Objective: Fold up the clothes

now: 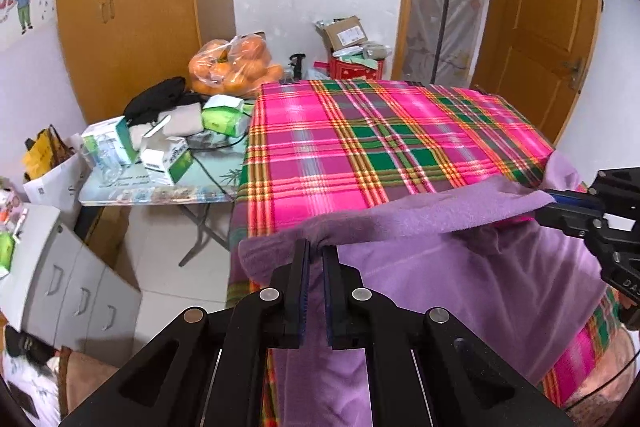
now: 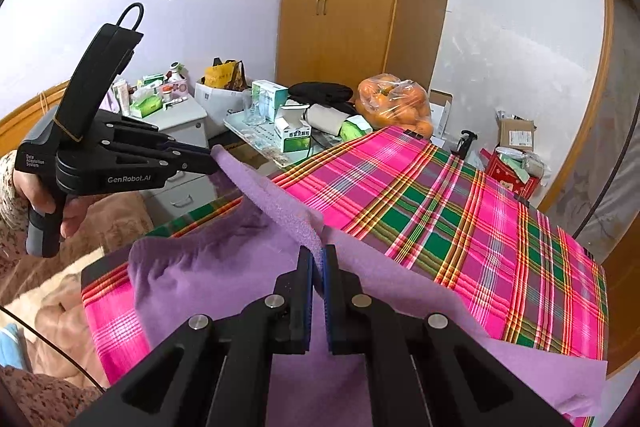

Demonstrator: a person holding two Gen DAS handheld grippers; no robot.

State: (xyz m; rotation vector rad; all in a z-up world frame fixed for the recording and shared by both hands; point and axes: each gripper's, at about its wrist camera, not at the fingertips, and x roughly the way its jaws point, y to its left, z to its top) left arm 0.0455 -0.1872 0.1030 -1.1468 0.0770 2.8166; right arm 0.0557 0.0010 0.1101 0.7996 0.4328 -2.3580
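Purple garment (image 1: 460,267) pinched between both grippers' fingers (image 1: 298,267) (taut).

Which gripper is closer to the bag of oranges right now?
Left. The left gripper pinches the purple garment on the side toward the bag of oranges; the right gripper holds the same edge farther along, away from it.

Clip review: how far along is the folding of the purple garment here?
Early. Done: both grippers have hold of one edge of the purple garment. In hand: the left gripper and right gripper are each shut on that edge, lifting it taut above the plaid table, with the rest hanging over the near side. Left: no finished fold shows; the garment must be laid flat on the table and folded.
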